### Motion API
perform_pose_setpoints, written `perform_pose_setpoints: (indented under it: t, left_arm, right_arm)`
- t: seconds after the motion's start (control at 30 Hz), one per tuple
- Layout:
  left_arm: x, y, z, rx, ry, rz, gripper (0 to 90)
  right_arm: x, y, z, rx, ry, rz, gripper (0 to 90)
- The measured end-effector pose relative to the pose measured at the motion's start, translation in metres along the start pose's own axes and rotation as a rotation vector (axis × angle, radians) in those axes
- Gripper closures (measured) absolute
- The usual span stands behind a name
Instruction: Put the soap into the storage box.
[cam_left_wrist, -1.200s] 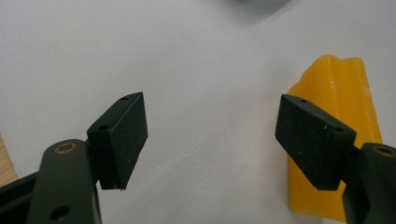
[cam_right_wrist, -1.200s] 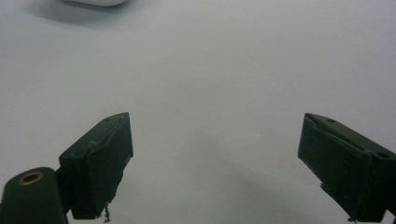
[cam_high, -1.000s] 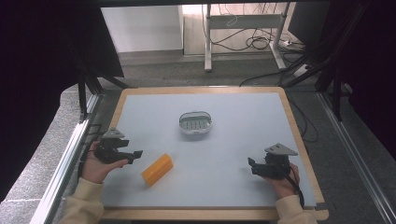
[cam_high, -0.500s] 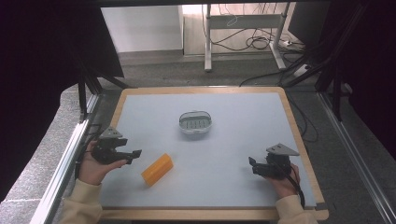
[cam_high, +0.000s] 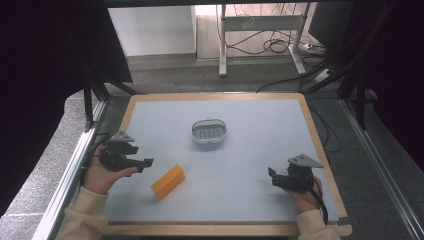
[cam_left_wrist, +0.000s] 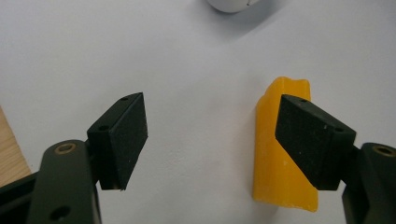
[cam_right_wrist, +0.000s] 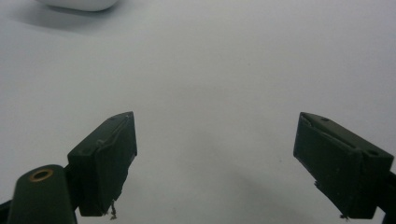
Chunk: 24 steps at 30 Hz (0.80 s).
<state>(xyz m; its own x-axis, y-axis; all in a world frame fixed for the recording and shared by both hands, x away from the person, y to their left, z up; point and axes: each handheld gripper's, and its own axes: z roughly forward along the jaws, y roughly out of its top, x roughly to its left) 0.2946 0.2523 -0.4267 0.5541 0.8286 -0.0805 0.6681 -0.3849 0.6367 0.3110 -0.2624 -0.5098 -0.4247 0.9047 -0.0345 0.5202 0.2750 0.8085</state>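
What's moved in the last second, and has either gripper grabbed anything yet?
Little has changed. The right gripper slid slightly toward the person, jaws open over bare mat. The left gripper barely shifted, still open beside the yellow block, holding nothing. The block and the white dish have not moved.

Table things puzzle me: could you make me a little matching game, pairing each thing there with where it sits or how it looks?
Things:
1. yellow block
2. white dish
3. left gripper
4. right gripper

Descriptions:
A. open, over bare grey mat near the right edge
B. lying flat toward the front left
C. open, just left of the block
D. near the middle of the table

Pairs: 1-B, 2-D, 3-C, 4-A
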Motion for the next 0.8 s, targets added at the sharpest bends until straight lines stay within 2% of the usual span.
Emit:
perform_pose_setpoints:
  t: [0.4, 0.8]
  left_arm:
    - [-0.018, 0.005, 0.007, 0.067, -0.016, 0.05, 25.3]
    - [-0.032, 0.007, 0.02, 0.111, -0.028, 0.078, 25.5]
  right_arm:
    - [0.0, 0.0, -0.001, 0.0, -0.008, -0.003, 13.8]
    - [0.0, 0.0, -0.001, 0.005, -0.013, 0.001, 13.8]
